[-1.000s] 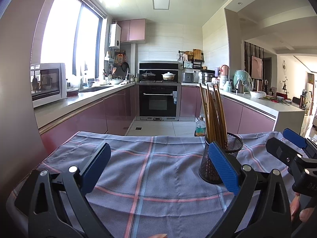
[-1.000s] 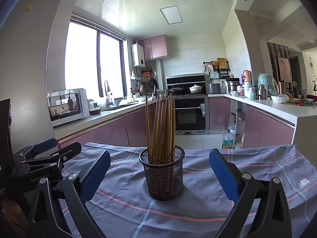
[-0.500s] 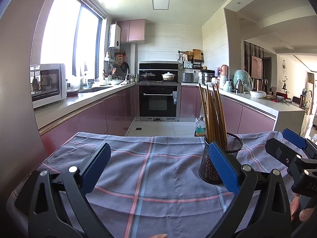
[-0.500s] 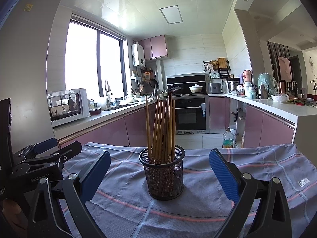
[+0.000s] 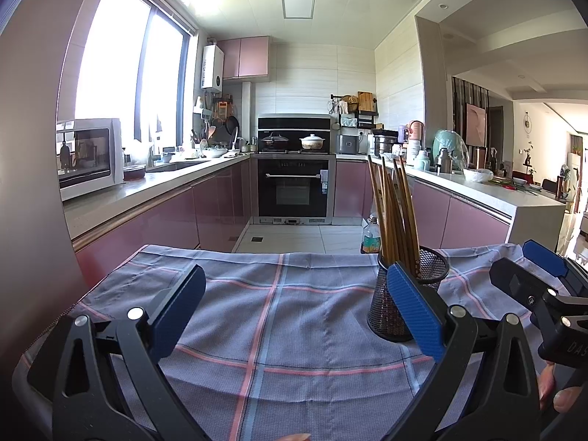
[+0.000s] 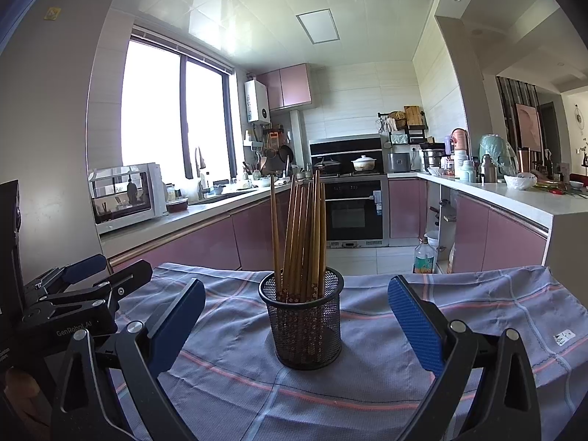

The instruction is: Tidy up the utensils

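- Right gripper (image 6: 296, 325) is spread wide with nothing between the blue pads, and it's aimed straight at the mesh holder (image 6: 304, 321), which sits right ahead of it, centred in the gap but not touched.
- Left gripper (image 5: 294, 316) is spread open too and holding nothing. From its view the mesh holder (image 5: 408, 294) is off to its right, partly behind the right-hand pad (image 5: 413, 307).
- All the chopsticks (image 6: 301, 237) I can see are standing in the holder already, tips up, bunched together and leaning slightly. One stick on the left stands a bit apart from the rest.
- The checked cloth (image 6: 367, 386) over the tabletop has nothing else lying on it in either view: no loose sticks in front of either gripper.
- The two grippers are side by side. The left one shows up at the left edge of the right camera, and the right gripper (image 5: 544, 279) pokes in on the right of the left camera.
- My read: the sorting looks basically done. Everything that needs a home seems to be in the cup, so what's left is probably nothing, or maybe just nudging the holder into place.
- Caveat: the near edge of the tabletop under the grippers is hidden, so can't swear there's no stray utensil down there.
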`<action>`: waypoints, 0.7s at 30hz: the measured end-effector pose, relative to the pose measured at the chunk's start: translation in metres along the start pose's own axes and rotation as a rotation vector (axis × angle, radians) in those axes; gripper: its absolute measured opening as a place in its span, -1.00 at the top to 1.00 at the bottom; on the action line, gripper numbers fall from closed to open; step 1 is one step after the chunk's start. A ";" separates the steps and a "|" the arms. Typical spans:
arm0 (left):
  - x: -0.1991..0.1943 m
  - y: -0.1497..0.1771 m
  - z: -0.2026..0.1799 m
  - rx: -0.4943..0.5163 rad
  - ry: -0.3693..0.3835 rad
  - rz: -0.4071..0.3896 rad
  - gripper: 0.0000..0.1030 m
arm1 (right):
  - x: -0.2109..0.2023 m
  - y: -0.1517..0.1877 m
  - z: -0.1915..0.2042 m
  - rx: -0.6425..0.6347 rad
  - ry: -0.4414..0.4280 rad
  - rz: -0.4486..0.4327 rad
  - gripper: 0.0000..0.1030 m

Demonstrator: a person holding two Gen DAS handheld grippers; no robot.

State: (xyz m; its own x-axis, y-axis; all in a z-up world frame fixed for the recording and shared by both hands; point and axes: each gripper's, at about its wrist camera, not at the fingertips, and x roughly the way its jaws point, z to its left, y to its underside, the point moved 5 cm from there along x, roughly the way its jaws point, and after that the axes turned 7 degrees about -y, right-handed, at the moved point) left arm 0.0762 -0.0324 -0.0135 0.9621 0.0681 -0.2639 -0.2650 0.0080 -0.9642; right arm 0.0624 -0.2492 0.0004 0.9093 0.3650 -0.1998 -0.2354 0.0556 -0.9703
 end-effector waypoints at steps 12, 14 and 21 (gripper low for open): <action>0.000 0.000 -0.001 0.001 0.002 0.001 -0.89 | -0.001 0.001 0.000 0.003 0.003 0.001 -0.87; 0.000 0.000 -0.001 -0.001 0.002 0.001 -0.89 | -0.001 0.001 0.000 0.002 0.003 -0.002 -0.87; 0.000 0.001 -0.001 -0.003 0.001 0.003 -0.89 | -0.001 0.001 -0.001 0.002 0.004 -0.001 -0.87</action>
State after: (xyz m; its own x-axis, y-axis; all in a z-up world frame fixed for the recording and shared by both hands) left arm 0.0761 -0.0330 -0.0143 0.9615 0.0667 -0.2667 -0.2677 0.0052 -0.9635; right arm 0.0614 -0.2501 -0.0007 0.9109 0.3615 -0.1991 -0.2352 0.0582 -0.9702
